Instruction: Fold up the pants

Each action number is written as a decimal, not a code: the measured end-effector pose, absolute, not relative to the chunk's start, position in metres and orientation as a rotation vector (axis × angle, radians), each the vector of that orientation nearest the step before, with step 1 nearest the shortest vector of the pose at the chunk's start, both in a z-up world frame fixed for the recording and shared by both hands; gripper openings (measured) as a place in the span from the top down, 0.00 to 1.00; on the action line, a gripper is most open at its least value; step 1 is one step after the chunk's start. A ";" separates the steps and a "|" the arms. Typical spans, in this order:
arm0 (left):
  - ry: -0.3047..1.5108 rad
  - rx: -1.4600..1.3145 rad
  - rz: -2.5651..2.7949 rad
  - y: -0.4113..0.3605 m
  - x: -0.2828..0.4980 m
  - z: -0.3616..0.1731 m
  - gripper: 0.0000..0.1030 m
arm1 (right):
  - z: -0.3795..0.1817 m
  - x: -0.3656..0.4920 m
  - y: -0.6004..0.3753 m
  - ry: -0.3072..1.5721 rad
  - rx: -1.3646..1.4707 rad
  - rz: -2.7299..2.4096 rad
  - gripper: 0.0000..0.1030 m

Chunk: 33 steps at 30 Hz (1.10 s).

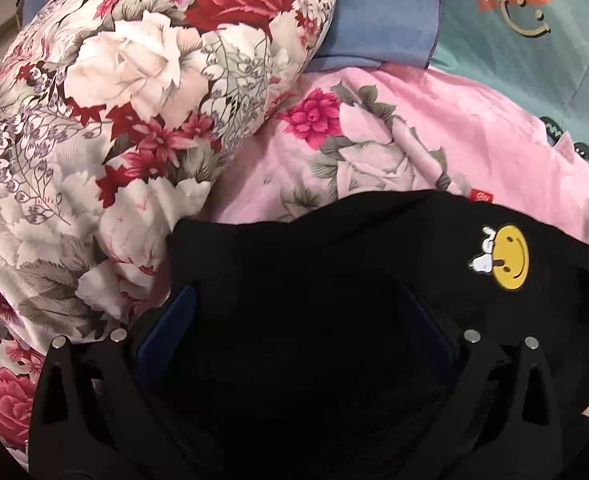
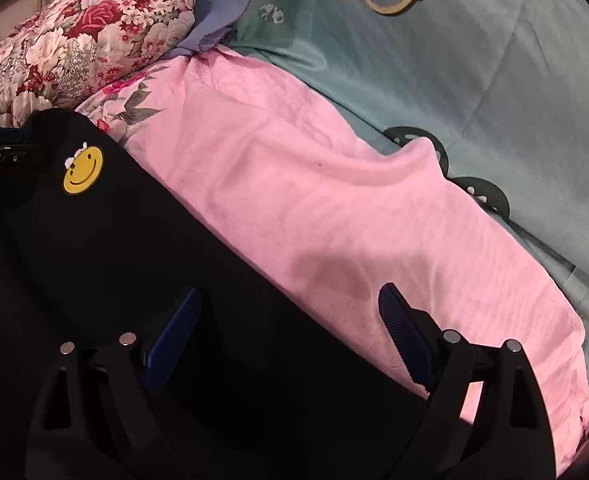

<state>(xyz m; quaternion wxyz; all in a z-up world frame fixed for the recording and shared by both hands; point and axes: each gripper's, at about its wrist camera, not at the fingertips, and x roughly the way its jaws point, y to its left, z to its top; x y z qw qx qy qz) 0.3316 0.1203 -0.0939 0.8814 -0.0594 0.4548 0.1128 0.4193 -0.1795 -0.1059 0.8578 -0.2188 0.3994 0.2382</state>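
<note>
- We're over the bed, and the black pants (image 1: 294,280) lie on the pink sheet (image 1: 474,152), their far end up against the floral quilt (image 1: 114,100).
- The left claw (image 1: 294,320) stands released, blue pads spread wide over the dark cloth. Nothing looks pinched, though black on black hides the right-hand pad.
- The right claw (image 2: 290,320) is released too: one pad sits above the pants, the other above bare pink sheet, so it straddles the edge of the pants.
- The yellow smiley patch (image 2: 83,170) is our landmark, and it tells us which end lies near the left claw.
- As we judge it, the step in hand is getting a fresh hold for a fold. We want both claws low on the same edge, each biting every layer and none of the sheet.
- The risk we see is pink sheet coming up with the cloth, so we set that outer pad inside the edge before closing.
</note>
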 end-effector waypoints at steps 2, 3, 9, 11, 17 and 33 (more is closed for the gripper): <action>0.951 -0.118 0.229 0.121 0.330 -0.094 0.02 | -0.110 0.420 -0.178 0.863 -0.436 0.543 0.26; 0.951 -0.118 0.226 0.122 0.330 -0.093 0.02 | -0.109 0.420 -0.177 0.879 -0.414 0.574 0.34; 0.968 -0.118 0.235 0.129 0.324 -0.089 0.02 | -0.105 0.423 -0.162 0.937 -0.396 0.639 0.81; 0.973 -0.123 0.238 0.134 0.316 -0.085 0.02 | -0.102 0.419 -0.160 0.934 -0.402 0.632 0.91; 0.987 -0.120 0.263 0.145 0.297 -0.074 0.02 | -0.071 0.392 -0.178 0.877 -0.296 0.648 0.95; 1.005 -0.148 0.262 0.176 0.192 -0.038 0.02 | -0.113 0.162 -0.197 1.003 -0.187 0.880 0.98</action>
